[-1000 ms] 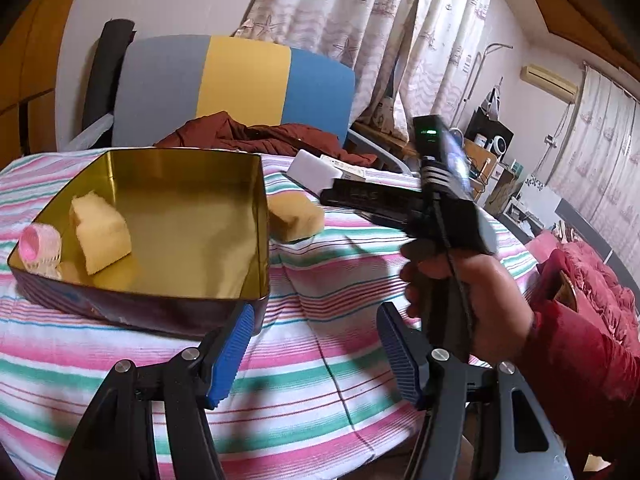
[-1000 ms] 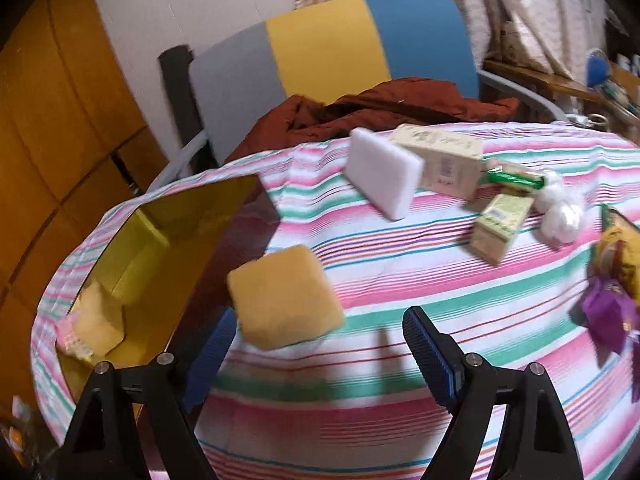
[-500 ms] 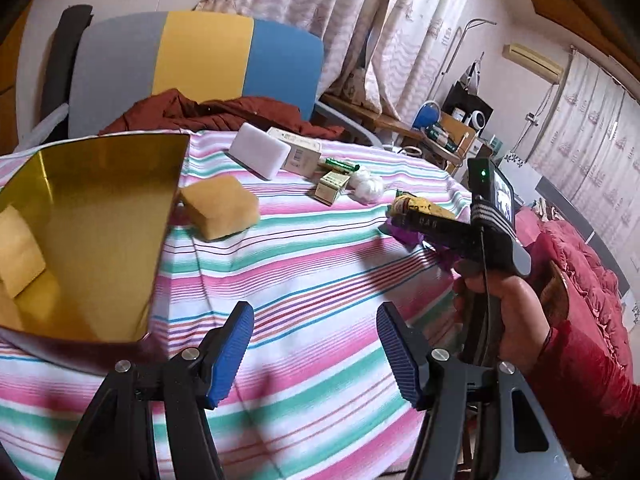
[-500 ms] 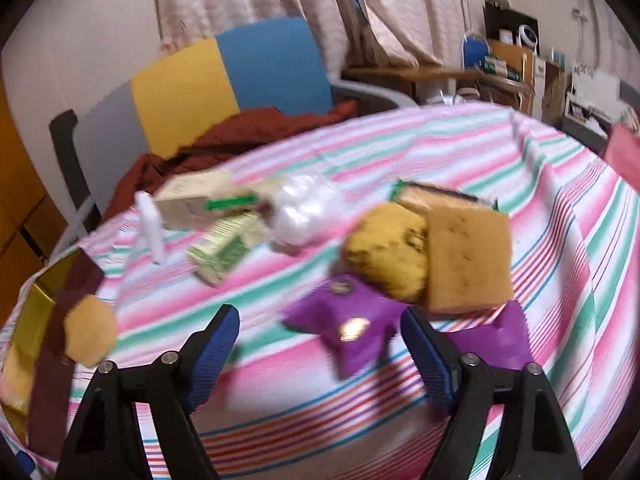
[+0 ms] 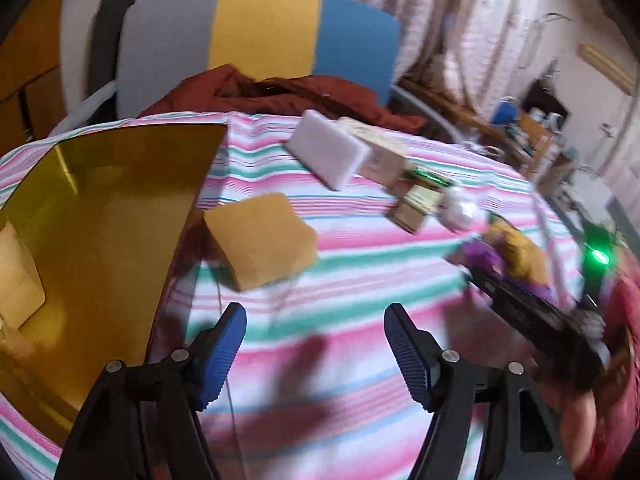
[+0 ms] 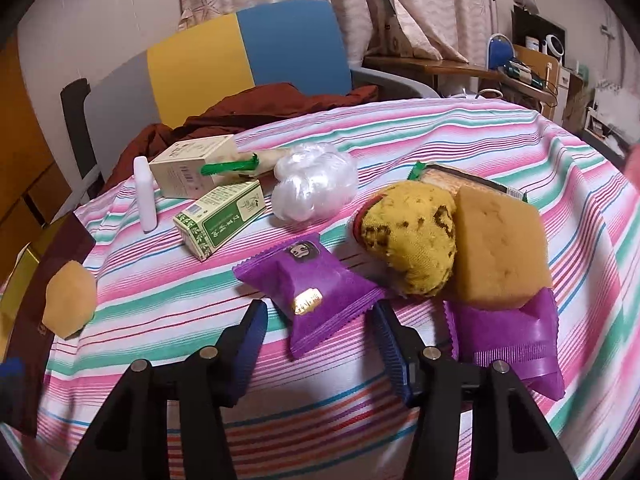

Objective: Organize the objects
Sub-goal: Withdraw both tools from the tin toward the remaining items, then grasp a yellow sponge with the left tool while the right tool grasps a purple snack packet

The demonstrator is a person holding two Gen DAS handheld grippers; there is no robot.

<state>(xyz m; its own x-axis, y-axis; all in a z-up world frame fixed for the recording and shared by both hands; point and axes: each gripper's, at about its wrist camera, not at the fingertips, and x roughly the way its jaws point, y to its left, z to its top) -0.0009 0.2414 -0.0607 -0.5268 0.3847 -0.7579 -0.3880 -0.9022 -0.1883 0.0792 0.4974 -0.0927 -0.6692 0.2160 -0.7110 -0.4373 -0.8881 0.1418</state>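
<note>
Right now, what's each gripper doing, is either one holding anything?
Left gripper: jaws opening, nothing between them.
Right gripper: jaws closing around the purple snack packet, not yet gripping it.

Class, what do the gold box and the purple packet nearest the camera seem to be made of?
Gold box: probably metal tin, glossy; its inner walls mirror the contents. Purple packet: likely thin plastic film, slightly shiny, with crimped serrated ends and a puffed middle.
</note>
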